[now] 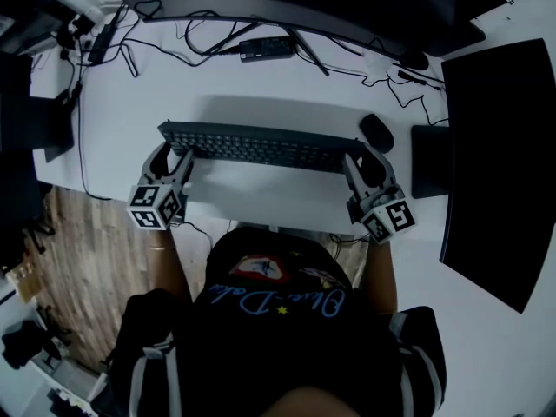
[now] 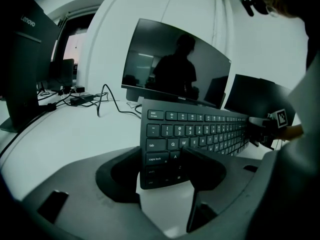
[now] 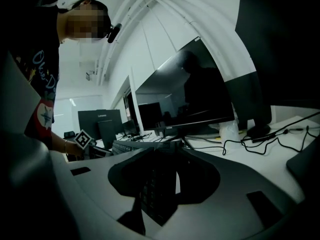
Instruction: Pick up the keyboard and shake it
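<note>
The keyboard (image 1: 261,146) hangs over the white desk (image 1: 261,85) in front of the person, held by its two ends, with its shadow on the desk on the far side. The head view shows the left gripper (image 1: 174,160) at the left end and the right gripper (image 1: 363,165) at the right end, but not how the jaws sit. The left gripper view does: its jaws are clamped on the near left corner, by the caps lock key, with the key face tilted toward the camera and bare desk showing under the near edge. The right gripper view shows its jaws pressed on the right end, the keyboard there edge-on and dark. The head view also shows a mouse (image 1: 375,131) just right of the keyboard, while the left gripper view shows a curved monitor (image 2: 175,64) on the far side.
</note>
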`<control>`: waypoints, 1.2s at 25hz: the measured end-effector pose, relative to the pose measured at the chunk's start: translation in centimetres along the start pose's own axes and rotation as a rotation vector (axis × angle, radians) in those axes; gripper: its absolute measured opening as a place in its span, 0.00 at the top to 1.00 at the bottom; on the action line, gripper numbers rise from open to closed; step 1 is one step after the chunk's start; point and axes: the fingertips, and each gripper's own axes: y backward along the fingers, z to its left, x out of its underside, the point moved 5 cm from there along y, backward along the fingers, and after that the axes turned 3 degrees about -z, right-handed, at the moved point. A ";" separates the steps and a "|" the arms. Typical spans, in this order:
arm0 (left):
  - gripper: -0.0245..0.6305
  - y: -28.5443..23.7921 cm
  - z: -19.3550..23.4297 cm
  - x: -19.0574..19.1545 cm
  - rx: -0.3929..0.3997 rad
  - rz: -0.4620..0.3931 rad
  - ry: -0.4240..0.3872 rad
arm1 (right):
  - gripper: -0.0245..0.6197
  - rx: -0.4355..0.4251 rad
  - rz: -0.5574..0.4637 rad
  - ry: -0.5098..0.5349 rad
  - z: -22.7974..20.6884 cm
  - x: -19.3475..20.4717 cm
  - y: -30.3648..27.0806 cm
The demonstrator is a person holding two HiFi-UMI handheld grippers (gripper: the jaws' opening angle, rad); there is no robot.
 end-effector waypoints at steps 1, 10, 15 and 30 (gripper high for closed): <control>0.60 -0.1 0.0 0.2 -0.001 0.010 0.001 | 0.78 0.006 0.019 0.004 -0.3 0.5 0.0; 0.60 -1.6 0.9 0.4 -0.018 0.053 -0.015 | 0.78 0.049 0.112 -0.053 -2.1 3.4 -0.9; 0.60 -2.5 1.2 0.4 -0.025 0.080 -0.020 | 0.77 0.077 0.139 -0.105 -2.9 4.3 -1.7; 0.59 -4.0 2.1 0.3 -0.047 0.115 0.012 | 0.75 0.127 0.253 -0.174 -4.8 5.6 -4.0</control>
